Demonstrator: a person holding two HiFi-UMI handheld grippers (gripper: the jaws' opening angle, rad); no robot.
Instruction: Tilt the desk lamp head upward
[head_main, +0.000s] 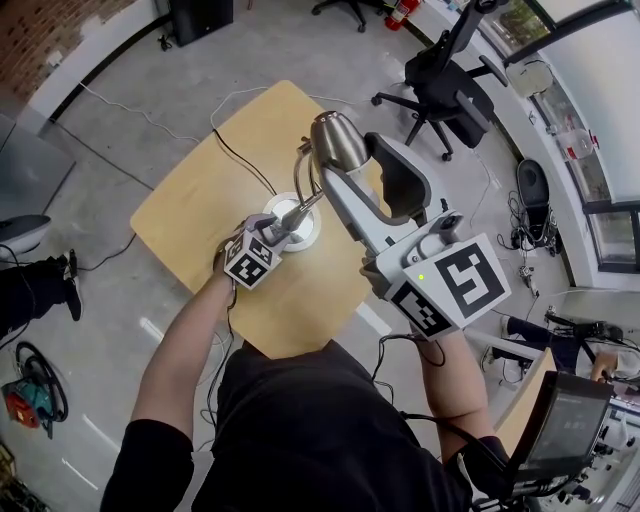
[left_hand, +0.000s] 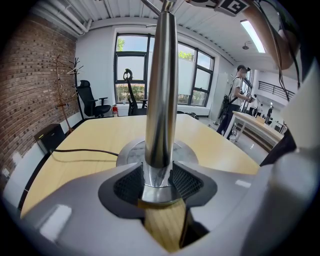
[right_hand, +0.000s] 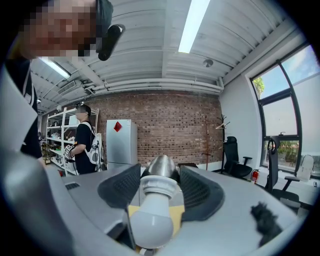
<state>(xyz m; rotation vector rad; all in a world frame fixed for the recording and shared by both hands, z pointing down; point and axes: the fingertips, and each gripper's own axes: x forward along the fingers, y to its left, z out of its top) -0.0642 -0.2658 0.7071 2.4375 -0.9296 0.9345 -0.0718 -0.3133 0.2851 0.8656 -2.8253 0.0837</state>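
The desk lamp stands on a wooden table (head_main: 195, 205), its round base (head_main: 300, 228) under a chrome stem and a chrome head (head_main: 336, 140). My left gripper (head_main: 298, 214) is shut on the stem low down, just above the base. In the left gripper view the pads pinch the stem (left_hand: 160, 100) from both sides above the base (left_hand: 131, 150). My right gripper (head_main: 350, 162) has closed around the lamp head. In the right gripper view the head (right_hand: 161, 167) and its white bulb (right_hand: 152, 220) sit between the two pads, the bulb pointing back at the camera.
A black cable (head_main: 240, 160) runs from the lamp across the table and over its far edge. A black office chair (head_main: 440, 90) stands beyond the table to the right. A person (right_hand: 85, 145) stands by shelves and a white fridge (right_hand: 122, 142); another person (left_hand: 240, 100) stands near a counter.
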